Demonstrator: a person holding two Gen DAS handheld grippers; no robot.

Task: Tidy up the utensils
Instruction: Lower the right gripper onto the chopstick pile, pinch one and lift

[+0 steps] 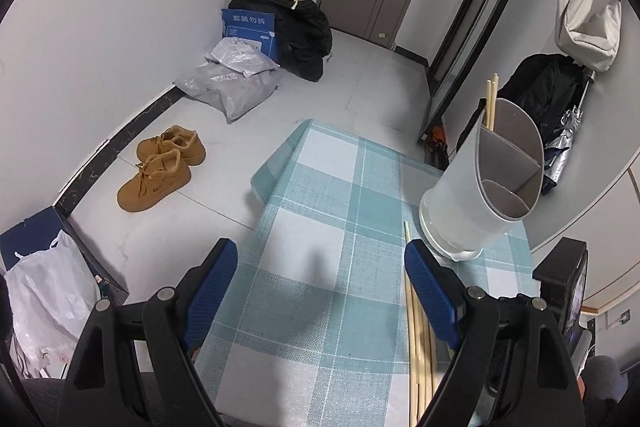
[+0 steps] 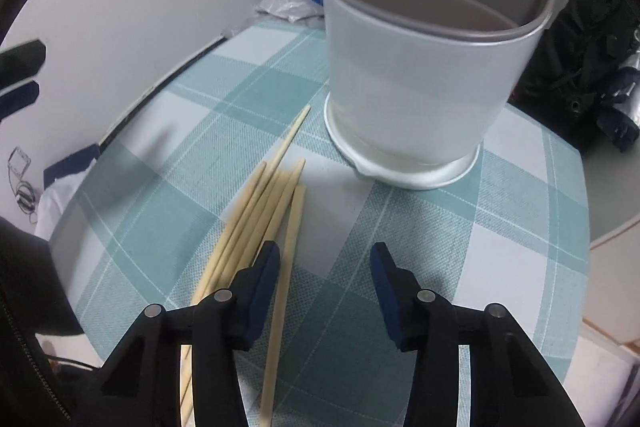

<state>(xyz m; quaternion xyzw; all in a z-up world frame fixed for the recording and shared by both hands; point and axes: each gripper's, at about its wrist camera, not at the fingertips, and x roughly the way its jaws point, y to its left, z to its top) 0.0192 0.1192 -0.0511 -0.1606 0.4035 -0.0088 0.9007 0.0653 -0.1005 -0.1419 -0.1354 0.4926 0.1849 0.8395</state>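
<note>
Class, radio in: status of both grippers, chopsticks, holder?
Left gripper open, empty. Right gripper open, one chopstick between jaws. Holder upright, two chopsticks inside. Nothing blocking.

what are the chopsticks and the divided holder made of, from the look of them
Chopsticks: likely bamboo or light wood; pale tan, matte, unpainted.
Holder: probably plastic; smooth pale-grey shell with a soft sheen, and a darker grey matte insert forming the dividers.

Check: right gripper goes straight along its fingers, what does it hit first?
Probably the checked tablecloth, bare between the open right gripper fingers. The loose chopsticks lie just left of that line; the holder stands beyond.
</note>
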